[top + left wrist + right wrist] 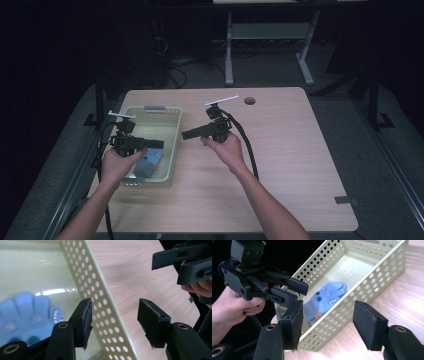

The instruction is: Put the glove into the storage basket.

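Blue glove (325, 300) lying flat inside the perforated basket (172, 145), at the near end, by the bench's (280, 165) left edge. Left tongs (113, 322) hovering right over it, straddling the basket's right wall, jaws released, nothing between them. Right tongs (327, 325) sitting out over bare bench just right of the basket, pointing left at it, jaws also released and empty. Glove's long axis running roughly along the basket's length, fingers toward the far end. Left tongs clearly nearer; glove lying below and slightly left of them.
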Demonstrator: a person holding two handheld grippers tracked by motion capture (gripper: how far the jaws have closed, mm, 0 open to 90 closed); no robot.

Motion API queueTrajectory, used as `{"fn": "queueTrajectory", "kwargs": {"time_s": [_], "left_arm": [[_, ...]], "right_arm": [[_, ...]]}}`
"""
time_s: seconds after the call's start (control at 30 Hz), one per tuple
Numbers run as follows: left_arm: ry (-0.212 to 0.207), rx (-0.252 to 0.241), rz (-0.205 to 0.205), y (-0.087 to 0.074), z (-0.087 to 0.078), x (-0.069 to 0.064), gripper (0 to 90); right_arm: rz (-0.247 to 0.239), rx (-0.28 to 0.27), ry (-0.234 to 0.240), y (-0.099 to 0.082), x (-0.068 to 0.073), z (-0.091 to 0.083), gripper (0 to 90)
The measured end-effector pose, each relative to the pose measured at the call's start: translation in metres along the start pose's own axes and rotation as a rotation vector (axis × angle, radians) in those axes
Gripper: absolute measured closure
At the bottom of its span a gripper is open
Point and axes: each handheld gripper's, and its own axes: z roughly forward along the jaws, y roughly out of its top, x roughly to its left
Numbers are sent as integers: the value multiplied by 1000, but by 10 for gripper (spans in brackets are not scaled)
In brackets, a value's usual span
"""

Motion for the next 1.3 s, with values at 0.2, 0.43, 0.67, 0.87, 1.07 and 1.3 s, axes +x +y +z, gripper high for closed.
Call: {"fn": "queueTrajectory", "kwargs": {"time_s": [0.2,0.43,0.67,0.87,1.07,1.3], "left_arm": [[-25,-11,8,1,4,-7,442],[-37,-30,27,4,6,-15,423],[-59,-33,39,6,11,-24,393],[-67,-31,45,8,16,-28,371],[-81,-28,48,8,20,-31,359],[-88,-27,56,9,24,-34,350]], "right_arm": [[2,-10,-9,-3,-2,-11,389],[10,-23,-18,-8,-8,-23,385],[24,-27,-32,-14,-15,-34,363],[29,-36,-35,-17,-18,-44,364],[38,-43,-42,-20,-21,-52,355],[53,-51,-49,-25,-26,-61,341]]}}
